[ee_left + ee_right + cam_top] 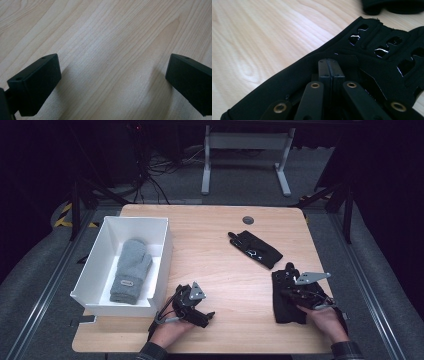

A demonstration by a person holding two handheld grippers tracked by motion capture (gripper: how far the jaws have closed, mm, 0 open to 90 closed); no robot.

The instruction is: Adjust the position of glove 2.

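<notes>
A black glove (pixel 284 309) (pixel 287 82) with cut-out holes lies near the table's front right. My right gripper (pixel 289 272) (pixel 328 61) rests on it with its jaws pressed together, pinching the fabric. A second black glove (pixel 256 249) (pixel 392 6) lies farther back, toward the middle right. Over bare wood at the front, just right of the box, my left gripper (pixel 207 316) (pixel 112 75) is open and has nothing between its fingers. A grey mitten (pixel 131 270) lies inside a white box (pixel 163 262) at the left.
The wooden table (pixel 215 260) has a round grommet (pixel 248 220) near its back edge. The white box overhangs the table's left side. Beyond the table are a desk frame (pixel 245 150) and cables on the floor.
</notes>
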